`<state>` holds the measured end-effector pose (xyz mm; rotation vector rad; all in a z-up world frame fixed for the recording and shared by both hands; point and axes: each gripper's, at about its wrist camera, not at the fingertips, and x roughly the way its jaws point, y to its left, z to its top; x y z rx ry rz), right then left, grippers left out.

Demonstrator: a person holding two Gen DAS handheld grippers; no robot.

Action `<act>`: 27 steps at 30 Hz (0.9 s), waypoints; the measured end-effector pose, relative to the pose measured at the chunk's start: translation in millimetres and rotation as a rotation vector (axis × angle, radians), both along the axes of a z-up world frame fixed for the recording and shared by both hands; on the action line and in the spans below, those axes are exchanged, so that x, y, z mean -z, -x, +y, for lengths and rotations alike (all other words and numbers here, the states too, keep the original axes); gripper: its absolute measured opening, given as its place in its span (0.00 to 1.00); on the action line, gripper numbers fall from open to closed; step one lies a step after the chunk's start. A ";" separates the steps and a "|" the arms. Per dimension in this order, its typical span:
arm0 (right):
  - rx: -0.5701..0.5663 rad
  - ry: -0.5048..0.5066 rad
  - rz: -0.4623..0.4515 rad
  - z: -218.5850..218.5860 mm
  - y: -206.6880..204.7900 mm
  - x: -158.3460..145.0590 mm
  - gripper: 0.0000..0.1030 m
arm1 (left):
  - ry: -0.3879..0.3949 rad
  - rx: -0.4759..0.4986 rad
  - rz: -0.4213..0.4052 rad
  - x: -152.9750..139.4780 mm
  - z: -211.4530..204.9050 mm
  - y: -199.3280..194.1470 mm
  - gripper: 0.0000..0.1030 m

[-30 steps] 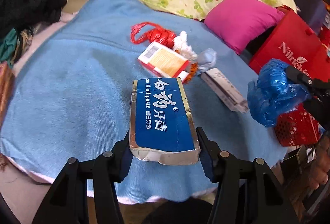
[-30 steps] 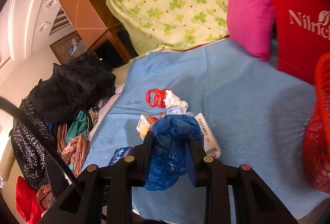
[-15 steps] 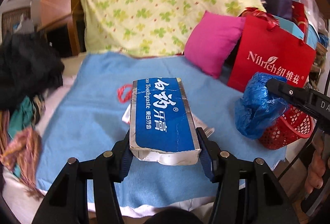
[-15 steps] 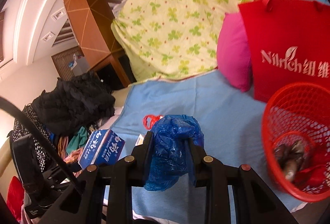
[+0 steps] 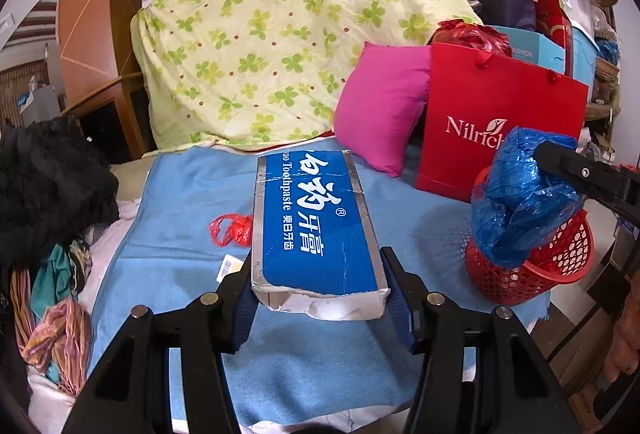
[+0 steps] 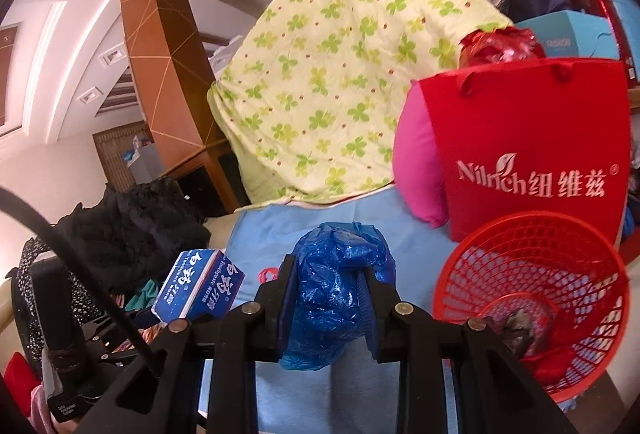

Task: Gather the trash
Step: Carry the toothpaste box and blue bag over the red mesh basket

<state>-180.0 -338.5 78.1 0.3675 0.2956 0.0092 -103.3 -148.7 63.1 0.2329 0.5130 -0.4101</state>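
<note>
A blue blanket covers the bed, with a red basket at its right edge. The left tongs are held level above the blanket, clenched on a toothpaste box. The right tongs are raised beside the basket, clamped on a crumpled blue bag hanging at the basket's rim. A red bag scrap lies on the blanket.

Home: quilt, pillow, clothes pile.
</note>
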 end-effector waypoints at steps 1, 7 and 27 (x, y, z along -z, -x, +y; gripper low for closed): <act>0.005 -0.001 -0.005 -2.5 2.2 -0.7 0.30 | -0.002 0.004 -0.002 -0.6 -3.2 0.6 0.56; 0.043 -0.020 -0.025 -22.0 14.9 -2.3 0.30 | -0.023 0.038 -0.018 -5.0 -25.0 6.0 0.56; 0.182 -0.074 -0.074 -83.0 53.7 -6.1 0.30 | -0.072 0.161 -0.035 -10.2 -91.6 23.6 0.57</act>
